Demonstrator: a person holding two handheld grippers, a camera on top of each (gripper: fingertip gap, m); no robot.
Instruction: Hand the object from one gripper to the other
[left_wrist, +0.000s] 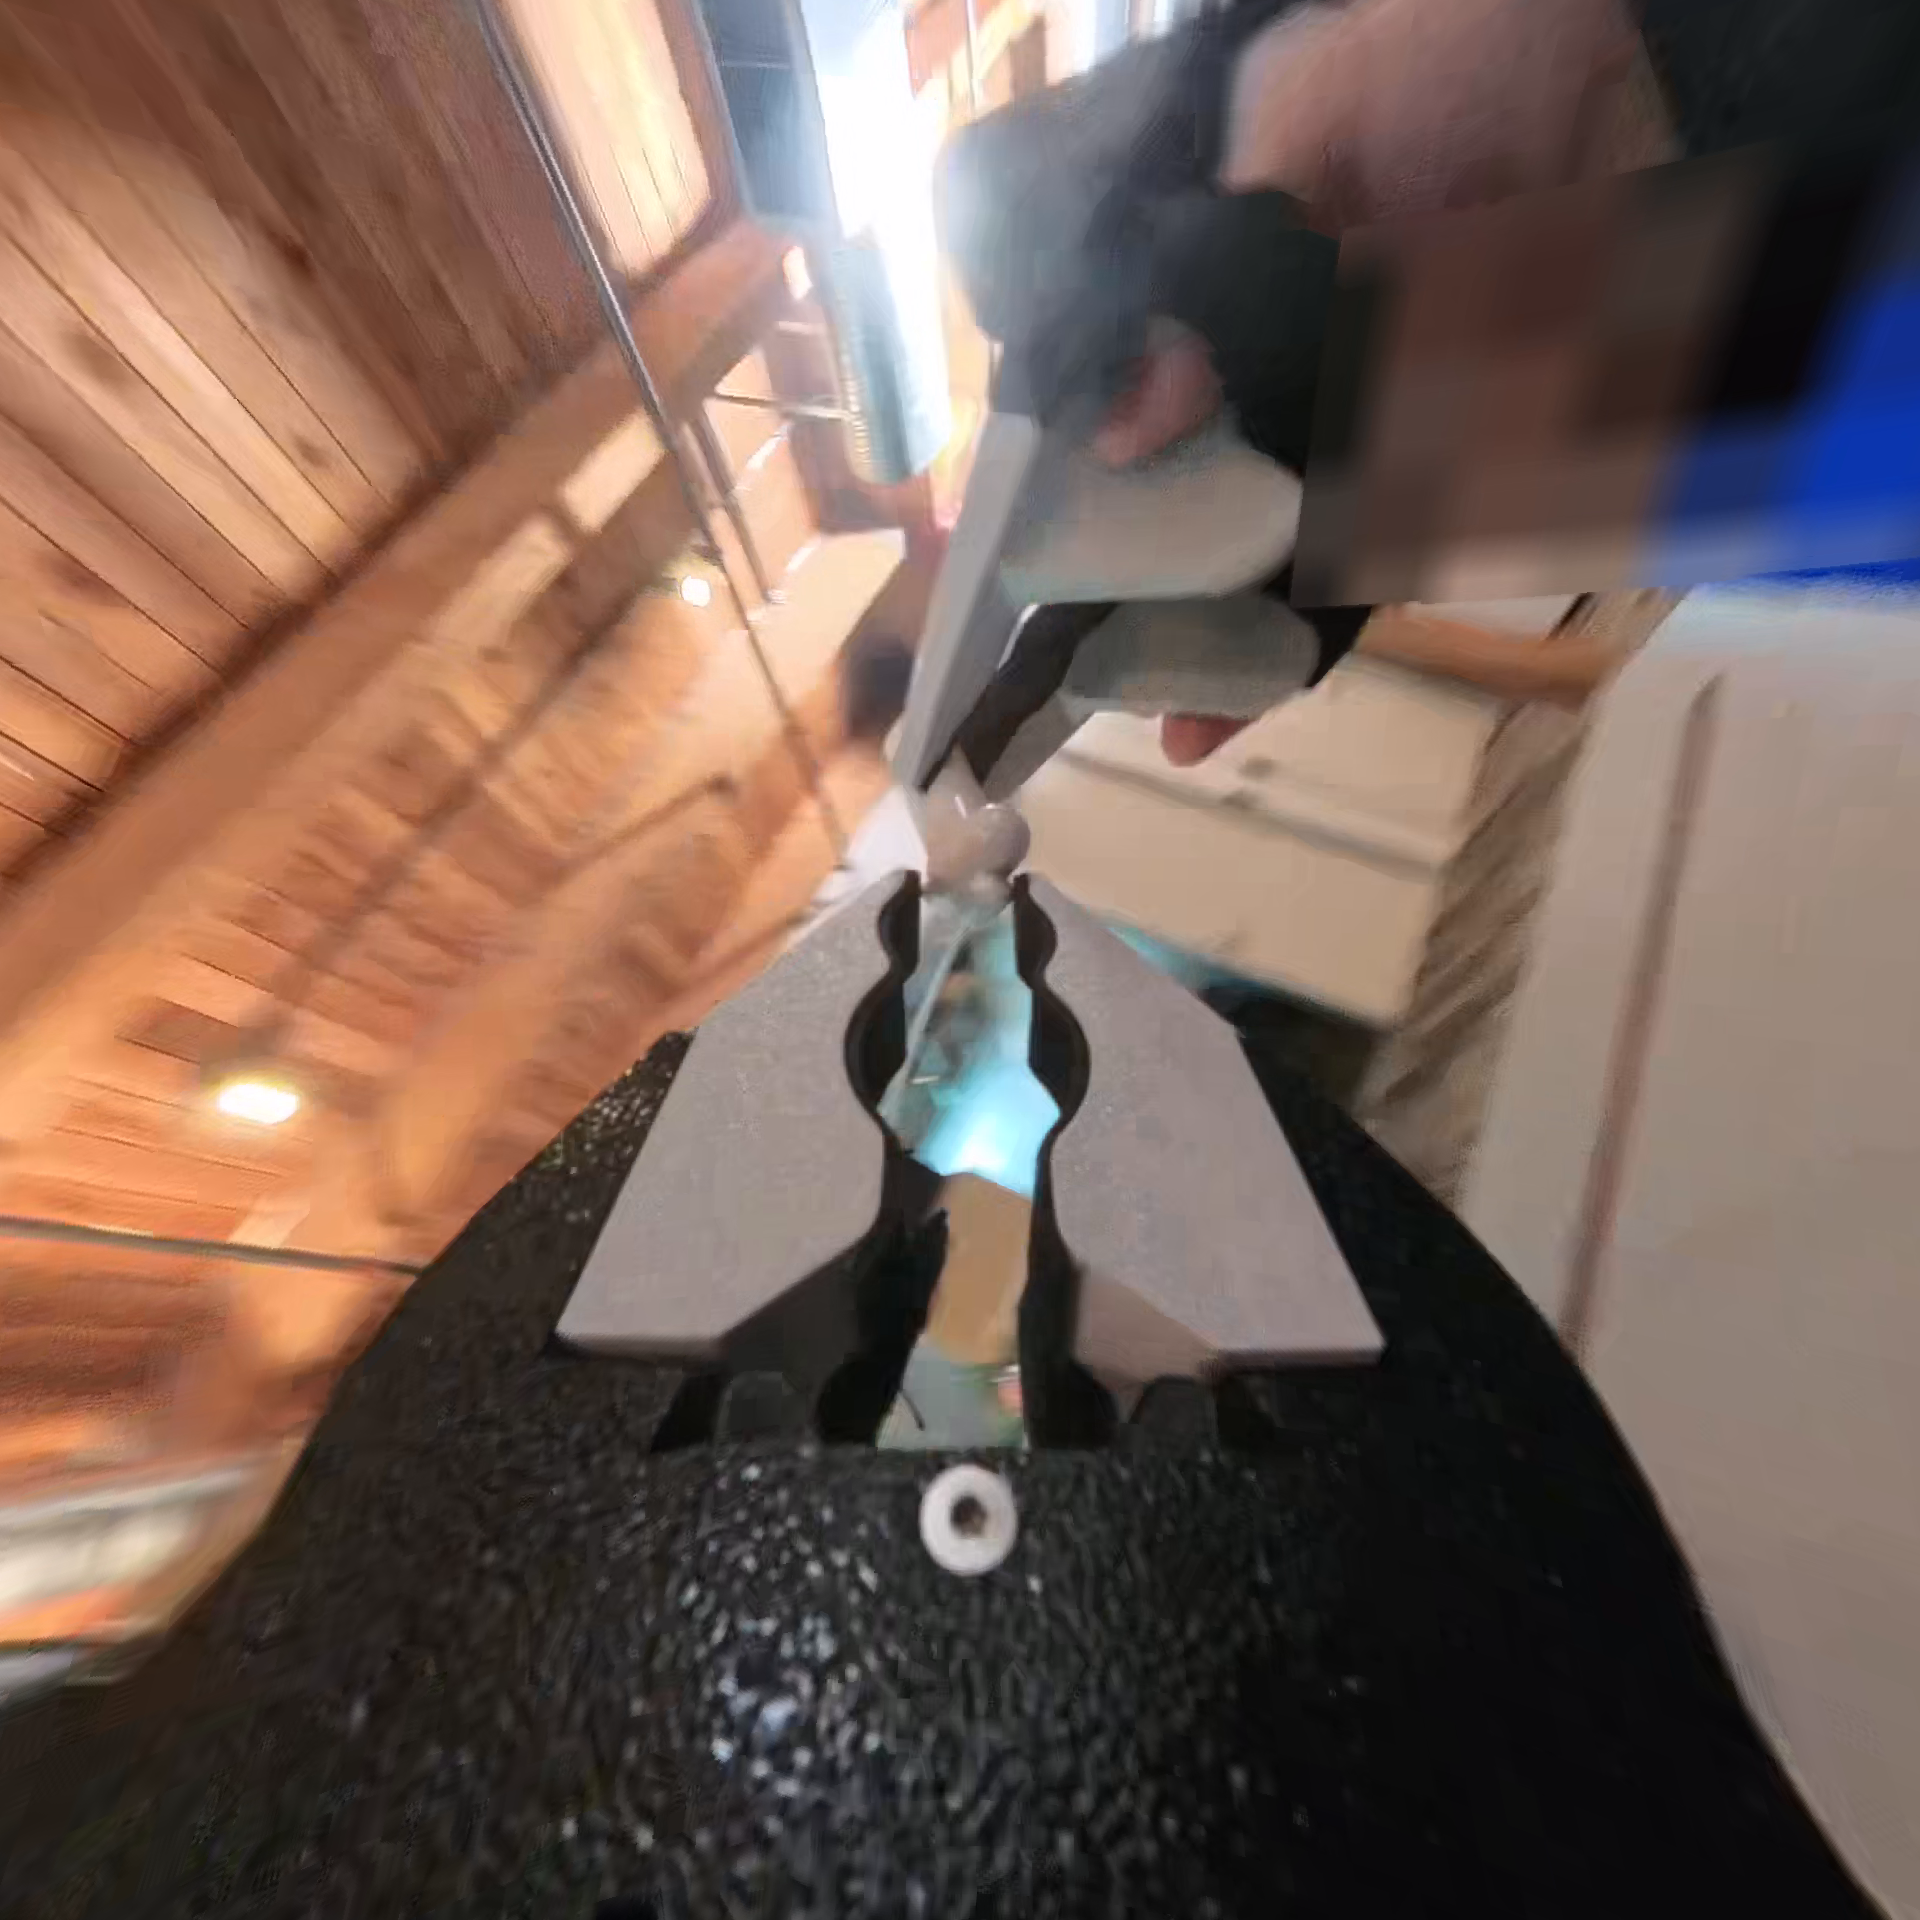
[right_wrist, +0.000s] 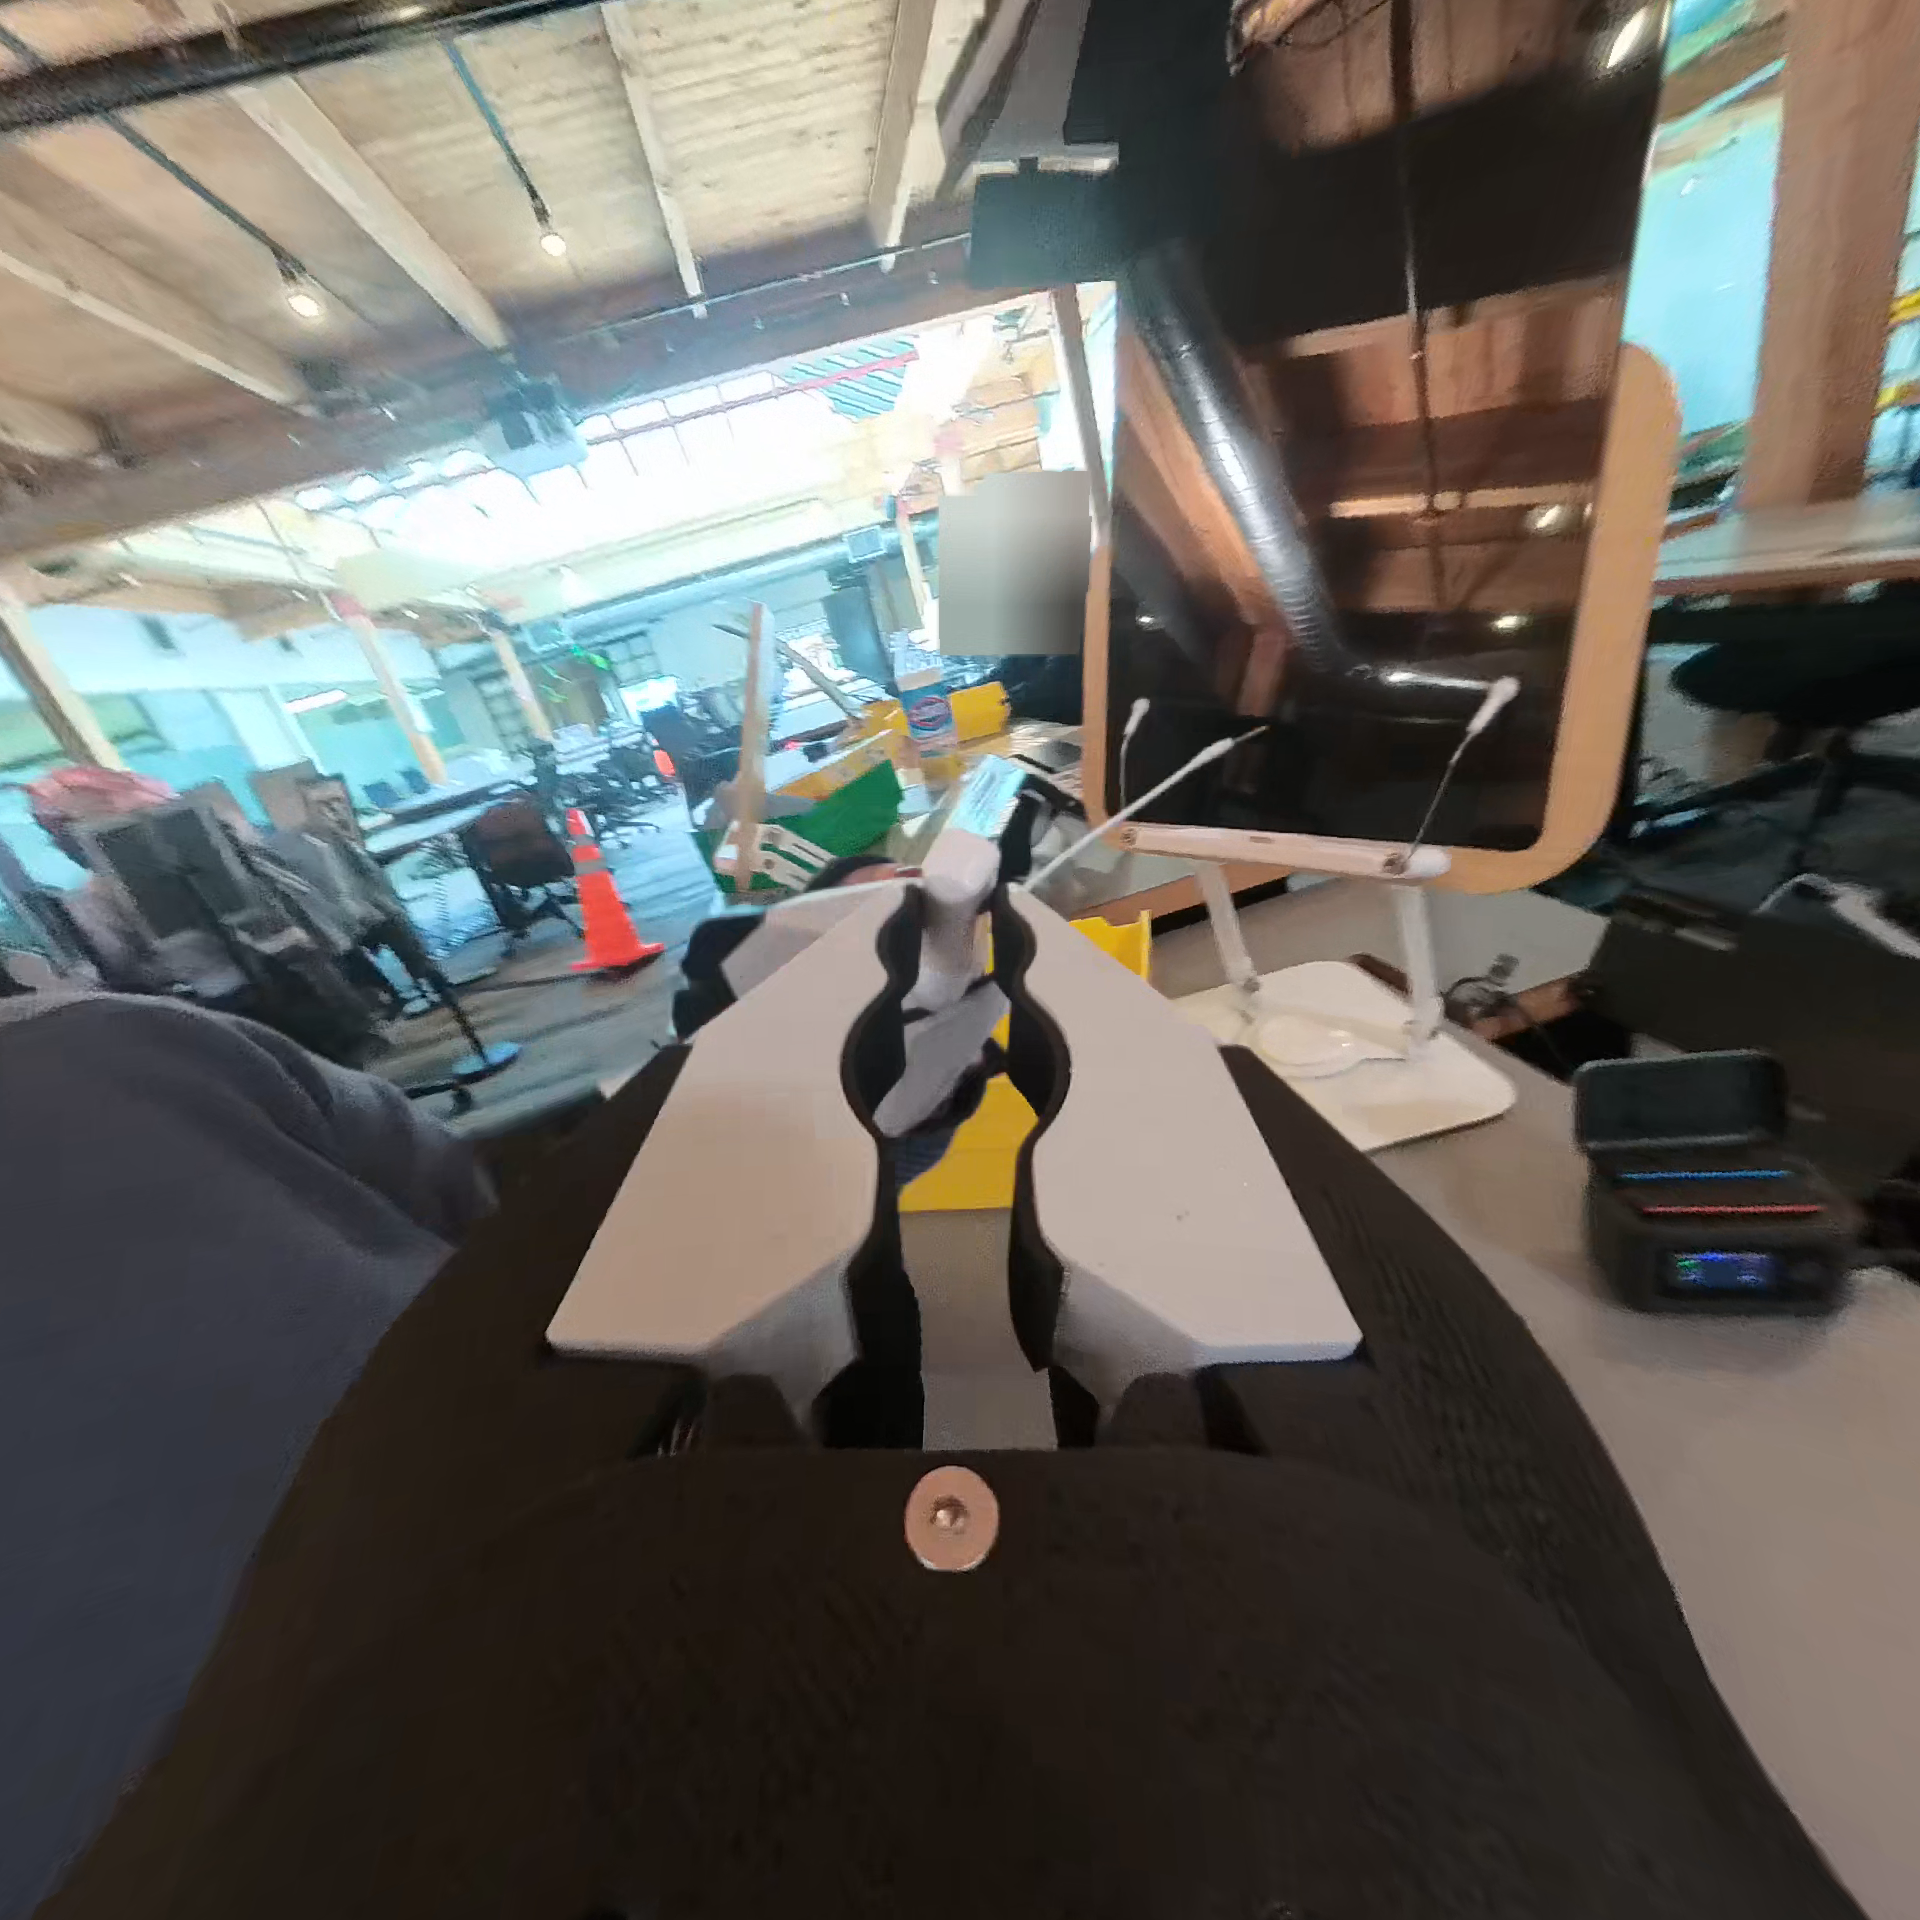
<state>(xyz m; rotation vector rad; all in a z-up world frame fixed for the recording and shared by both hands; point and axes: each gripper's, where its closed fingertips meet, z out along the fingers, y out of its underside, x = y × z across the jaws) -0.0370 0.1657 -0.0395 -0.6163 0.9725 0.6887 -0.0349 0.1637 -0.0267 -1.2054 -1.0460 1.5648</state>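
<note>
Small white object pinched between two grippers, mid-air.

The left gripper (left_wrist: 966, 883) has its fingers nearly closed at the tips of the white object (left_wrist: 971, 831); actual grip cannot be told. The right gripper (right_wrist: 956, 914) fingers clench the same object above the tabletop (right_wrist: 1558, 1299), near a yellow bin (right_wrist: 961, 1164) and mirror (right_wrist: 1382, 582).

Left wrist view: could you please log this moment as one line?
handover; object at both tips; right gripper shut on object; left gripper grip unclear

Timber-beamed open workshop, office chairs (right_wrist: 520, 862)
</note>
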